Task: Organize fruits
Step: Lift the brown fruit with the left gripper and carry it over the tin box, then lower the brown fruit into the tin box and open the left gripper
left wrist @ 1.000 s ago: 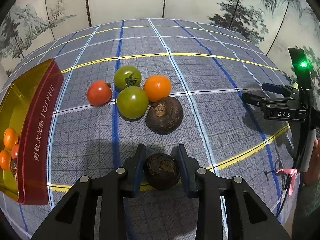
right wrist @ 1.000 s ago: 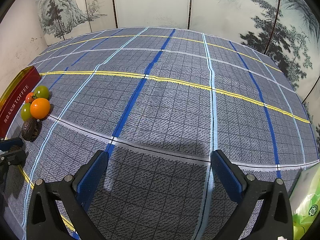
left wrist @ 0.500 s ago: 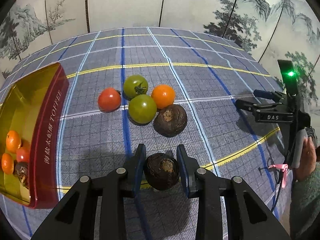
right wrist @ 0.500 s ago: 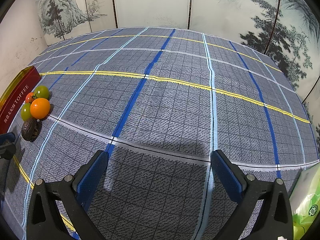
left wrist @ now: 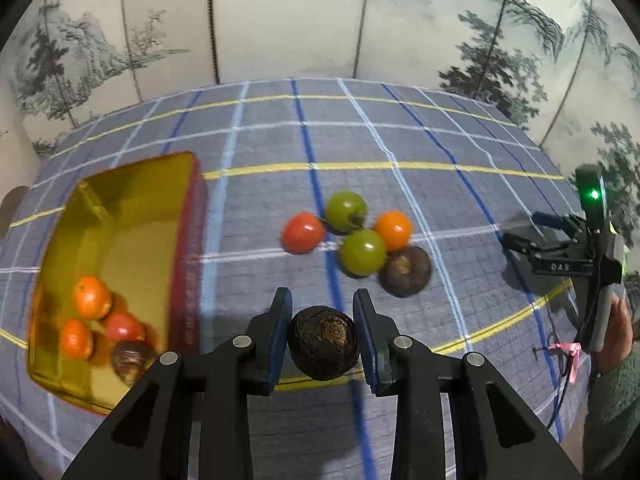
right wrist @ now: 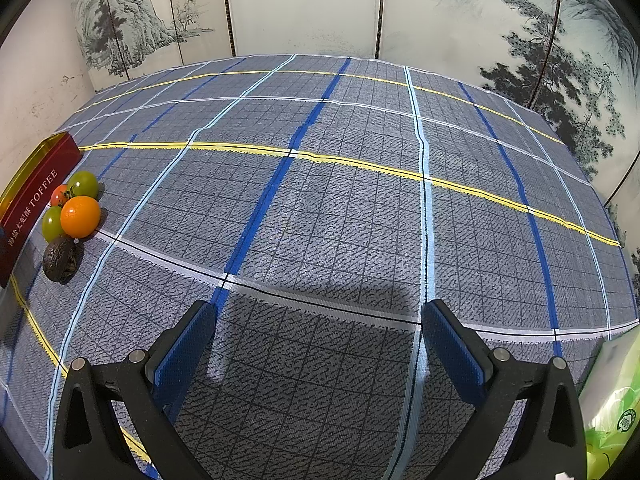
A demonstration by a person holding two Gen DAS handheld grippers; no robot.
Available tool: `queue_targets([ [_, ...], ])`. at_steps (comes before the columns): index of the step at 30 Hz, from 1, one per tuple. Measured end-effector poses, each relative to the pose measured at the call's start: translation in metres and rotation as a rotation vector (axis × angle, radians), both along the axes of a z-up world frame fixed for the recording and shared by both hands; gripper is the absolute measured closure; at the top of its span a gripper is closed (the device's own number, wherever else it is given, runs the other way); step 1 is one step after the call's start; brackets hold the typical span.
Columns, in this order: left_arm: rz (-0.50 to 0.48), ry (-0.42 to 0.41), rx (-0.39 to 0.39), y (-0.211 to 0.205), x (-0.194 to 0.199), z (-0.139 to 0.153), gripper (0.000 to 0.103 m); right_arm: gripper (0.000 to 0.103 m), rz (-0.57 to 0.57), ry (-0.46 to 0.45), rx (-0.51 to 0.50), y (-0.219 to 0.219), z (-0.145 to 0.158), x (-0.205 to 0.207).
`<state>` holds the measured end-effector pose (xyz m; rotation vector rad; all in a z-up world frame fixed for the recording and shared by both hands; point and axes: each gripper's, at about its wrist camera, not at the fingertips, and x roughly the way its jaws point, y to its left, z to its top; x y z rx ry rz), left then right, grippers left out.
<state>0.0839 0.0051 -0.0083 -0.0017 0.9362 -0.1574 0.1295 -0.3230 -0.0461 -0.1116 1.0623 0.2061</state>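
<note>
Swung left since a second ago, my left tongs (left wrist: pixel 322 340) grip the dark fruit (left wrist: pixel 323 348), right tongs (right wrist: pixel 318 344) released. Advise clearing the tin (left wrist: pixel 120 200) wall before release inside.

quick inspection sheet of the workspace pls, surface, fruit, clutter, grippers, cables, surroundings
surface: plaid cloth covers the table.
job's things: tin holds four fruits; five loose fruits clustered on the cloth; dark fruit in the left gripper.
clutter: green bag at the right edge.
grippers: left gripper shut on the dark fruit, above the cloth near the tin; right gripper open, empty.
cables: thin black cable hangs below the right gripper.
surroundings: painted folding screen behind the table.
</note>
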Motion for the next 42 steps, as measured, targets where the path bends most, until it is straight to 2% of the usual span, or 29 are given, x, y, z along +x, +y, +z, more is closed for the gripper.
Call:
queue_targets([
  [8, 0.102, -0.025, 0.018, 0.048, 0.0, 0.015, 0.07, 0.0, 0.0, 0.0, 0.0, 0.0, 0.0, 0.0],
  [21, 0.271, -0.011, 0.041, 0.12, -0.002, 0.009, 0.07, 0.0, 0.0, 0.0, 0.0, 0.0, 0.0, 0.0],
  [42, 0.314, 0.057, 0.045, 0.147, -0.009, -0.02, 0.07, 0.0, 0.0, 0.0, 0.0, 0.0, 0.0, 0.0],
])
